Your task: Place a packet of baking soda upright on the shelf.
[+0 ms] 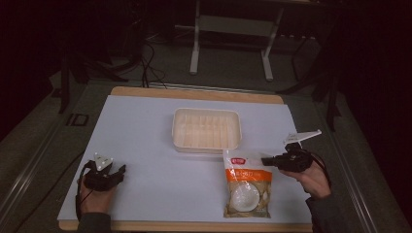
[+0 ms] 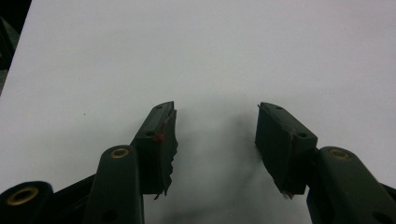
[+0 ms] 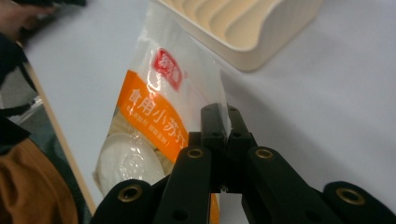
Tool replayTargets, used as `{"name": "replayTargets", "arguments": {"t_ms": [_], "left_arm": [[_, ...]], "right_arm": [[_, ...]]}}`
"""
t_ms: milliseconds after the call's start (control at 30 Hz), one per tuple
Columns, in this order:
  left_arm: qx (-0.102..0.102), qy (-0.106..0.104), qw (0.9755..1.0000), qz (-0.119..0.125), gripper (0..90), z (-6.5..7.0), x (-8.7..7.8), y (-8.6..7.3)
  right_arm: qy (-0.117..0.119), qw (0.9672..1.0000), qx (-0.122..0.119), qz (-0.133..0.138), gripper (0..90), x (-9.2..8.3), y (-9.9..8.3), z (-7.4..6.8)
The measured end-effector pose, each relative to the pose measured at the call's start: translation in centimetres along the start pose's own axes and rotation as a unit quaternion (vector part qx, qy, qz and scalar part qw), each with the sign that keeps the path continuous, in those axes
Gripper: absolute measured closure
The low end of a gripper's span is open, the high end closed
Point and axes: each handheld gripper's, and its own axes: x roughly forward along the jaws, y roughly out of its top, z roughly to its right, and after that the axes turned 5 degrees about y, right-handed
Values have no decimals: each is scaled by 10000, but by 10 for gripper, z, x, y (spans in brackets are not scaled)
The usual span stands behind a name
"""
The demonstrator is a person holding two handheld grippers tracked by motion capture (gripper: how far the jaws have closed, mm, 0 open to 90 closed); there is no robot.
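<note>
On the white worktop [image 1: 160, 145], a sealed food bag [image 1: 247, 187] with an orange label is seen lying flat, just in front of a cream plastic tray [image 1: 206, 129] and close to its near right corner. The bag's clear top edge lies beside the tray without being inside it.

The right gripper [image 1: 266, 160] is held at the bag's upper right edge. In the right gripper view its jaws are seen pressed together, and the bag's thin clear edge [image 3: 223, 100] appears to be pinched between them, though the contact itself is partly hidden by the jaws. The rest of the bag [image 3: 144, 121] is spread on the worktop to the jaws' left, with the tray [image 3: 252, 37] beyond it.

The left gripper [image 1: 121, 169] is rested near the worktop's front left corner, well apart from bag and tray. In the left gripper view [image 2: 215, 135] its jaws are seen spread wide, with nothing but bare white surface between them.

As a judgement, the work is at an early stage: a grip on the bag seems to have been taken, but the bag is not yet lifted and the tray is empty. If the bag is meant for the tray, the lifting, carrying and setting down are all left to be done.
</note>
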Motion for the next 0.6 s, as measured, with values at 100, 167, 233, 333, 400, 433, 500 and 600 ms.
{"name": "replayTargets", "arguments": {"t_ms": [100, 167, 233, 333, 400, 433, 500, 600], "left_arm": [[1, -4, 10000, 0, 474, 0, 0, 0], [3, 0, 10000, -3, 474, 0, 0, 0], [2, 1, 10000, -3, 474, 0, 0, 0], [0, 4, 10000, -5, 475, 0, 0, 0], [0, 7, 10000, -7, 475, 0, 0, 0], [-6, 6, 10000, -6, 475, 0, 0, 0], [-1, 8, 10000, -6, 475, 0, 0, 0], [-4, 5, 10000, -5, 475, 0, 0, 0]], "right_arm": [[109, 9998, -66, 137, 900, -5, 4, -5], [99, 9996, -126, 223, 900, -9, 6, -7], [105, 9993, -162, 321, 900, -11, 7, -9], [129, 9985, -225, 491, 900, -15, 10, -13], [110, 9981, -269, 544, 900, -18, 13, -16], [110, 9980, -283, 560, 900, -19, 14, -17], [141, 9974, -317, 634, 900, -21, 16, -19], [156, 9968, -324, 716, 900, -23, 18, -22]]}}
